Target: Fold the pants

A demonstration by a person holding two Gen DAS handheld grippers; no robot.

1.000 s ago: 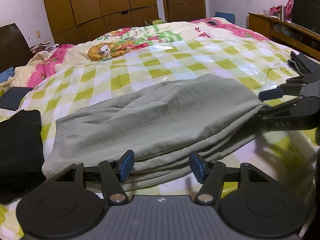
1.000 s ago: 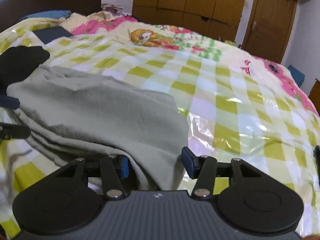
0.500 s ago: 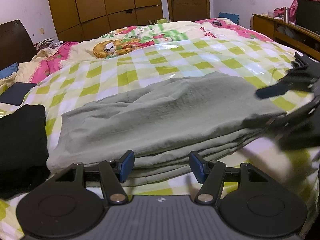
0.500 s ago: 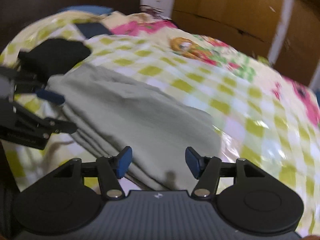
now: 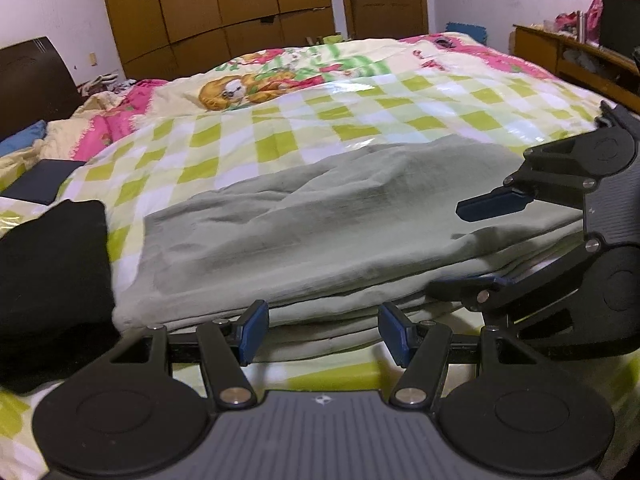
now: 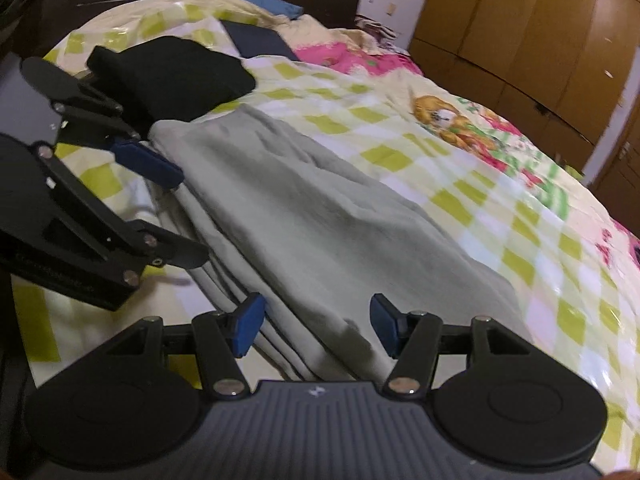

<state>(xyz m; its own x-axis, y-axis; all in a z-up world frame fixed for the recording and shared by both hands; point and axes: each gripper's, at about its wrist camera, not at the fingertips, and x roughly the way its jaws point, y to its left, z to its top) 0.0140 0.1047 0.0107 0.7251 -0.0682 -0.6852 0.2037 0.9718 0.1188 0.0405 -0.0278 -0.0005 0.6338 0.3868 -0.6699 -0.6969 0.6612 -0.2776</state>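
pants [image 5: 340,236] folded (grey-green) on bed [image 5: 360,120] | left gripper [image 5: 322,330] fingers spread; right gripper [image 6: 316,326] fingers spread

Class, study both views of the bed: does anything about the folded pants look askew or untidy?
Slightly. The pants lie folded on the checked cover, but the layers along the near edge are stepped, not flush, and the top is wrinkled. Both grippers, left and right, have their jaws open, holding nothing.

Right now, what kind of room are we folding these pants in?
Most likely a home bedroom: the grey pants lie on a bed with a checked cover, a dark headboard stands behind, and wooden wardrobes line the wall.
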